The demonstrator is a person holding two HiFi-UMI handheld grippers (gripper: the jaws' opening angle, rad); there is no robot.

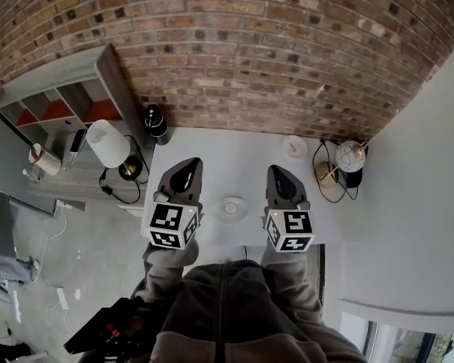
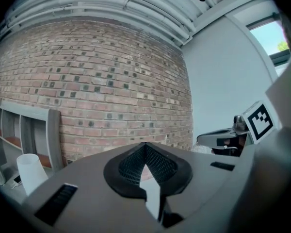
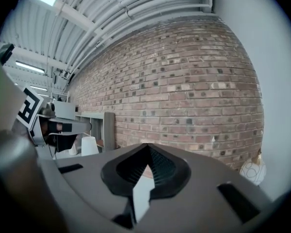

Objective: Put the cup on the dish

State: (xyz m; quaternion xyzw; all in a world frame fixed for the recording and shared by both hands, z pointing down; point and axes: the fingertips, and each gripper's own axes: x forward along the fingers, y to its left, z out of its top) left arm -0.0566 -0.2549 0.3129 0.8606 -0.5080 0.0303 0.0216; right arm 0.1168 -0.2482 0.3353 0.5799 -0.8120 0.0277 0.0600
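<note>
Cup [image 1: 293,147], prob. the sm. white round thing w/ reddish mark, sits far back on worktop [image 1: 219,156] nr brick wall [image 1: 234,51], ahead & slightly rt of right gripper [image 1: 280,174]. Handle direction can't be made out. Dish [image 1: 231,207] lies btwn both grippers. Right gripper is nearer the cup than left gripper [image 1: 185,169]. Both sets of fingers pressed together, nothing btwn them.

Brick wall [image 1: 250,51] rough and matt, with gritty mortar. Table [image 1: 234,161] smooth matt white. Dish [image 1: 231,207] glossy white, ceramic-looking. Left gripper [image 1: 183,165] and right gripper [image 1: 280,171] have matt grey plastic shells and black ribbed pads [image 3: 160,166]. Hoodie [image 1: 234,308] soft grey-brown cloth. Lampshade [image 1: 107,143] matt white.
</note>
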